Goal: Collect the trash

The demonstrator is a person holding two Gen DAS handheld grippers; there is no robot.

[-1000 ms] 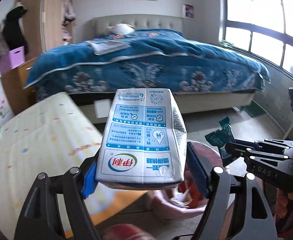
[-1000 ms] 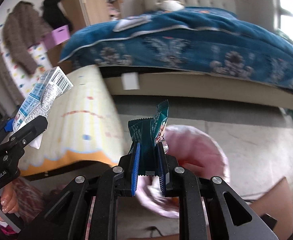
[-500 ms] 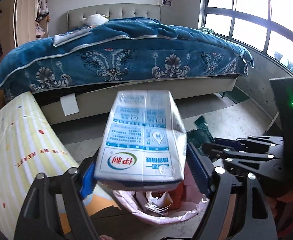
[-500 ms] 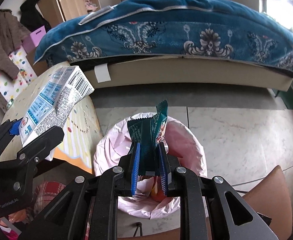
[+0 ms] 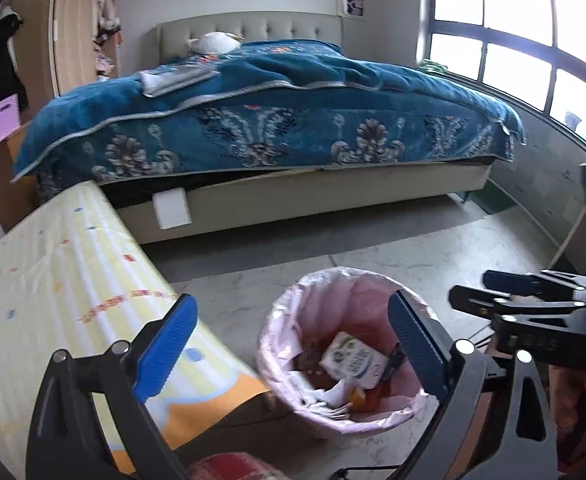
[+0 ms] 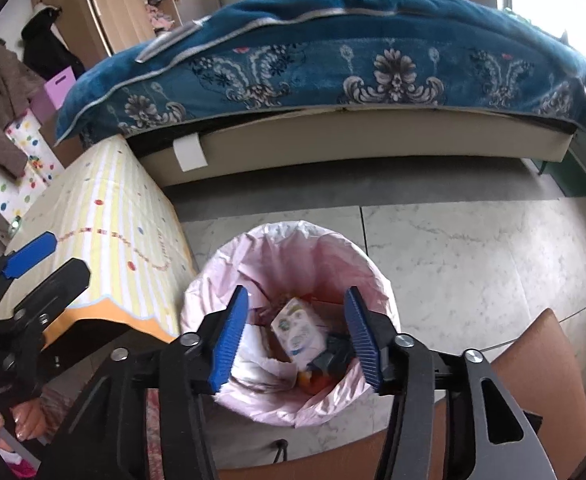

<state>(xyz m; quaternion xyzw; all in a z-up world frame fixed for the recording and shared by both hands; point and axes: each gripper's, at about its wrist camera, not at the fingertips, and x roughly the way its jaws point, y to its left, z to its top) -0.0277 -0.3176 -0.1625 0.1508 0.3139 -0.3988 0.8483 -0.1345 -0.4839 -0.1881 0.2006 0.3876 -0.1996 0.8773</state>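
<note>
A trash bin lined with a pink bag stands on the floor. The white and blue milk carton lies inside it on other rubbish, with the dark green wrapper beside it. My left gripper is open and empty above the bin's near left side. My right gripper is open and empty right above the bin's mouth. The right gripper also shows at the right edge of the left wrist view, and the left gripper shows at the left of the right wrist view.
A table with a yellow striped cloth stands left of the bin. A bed with a blue blanket fills the back. A brown chair is at the right, on a marble tile floor.
Both grippers have opened over the bin. The milk carton has dropped from the left one and the green wrapper from the right one; both now lie in the bin.
</note>
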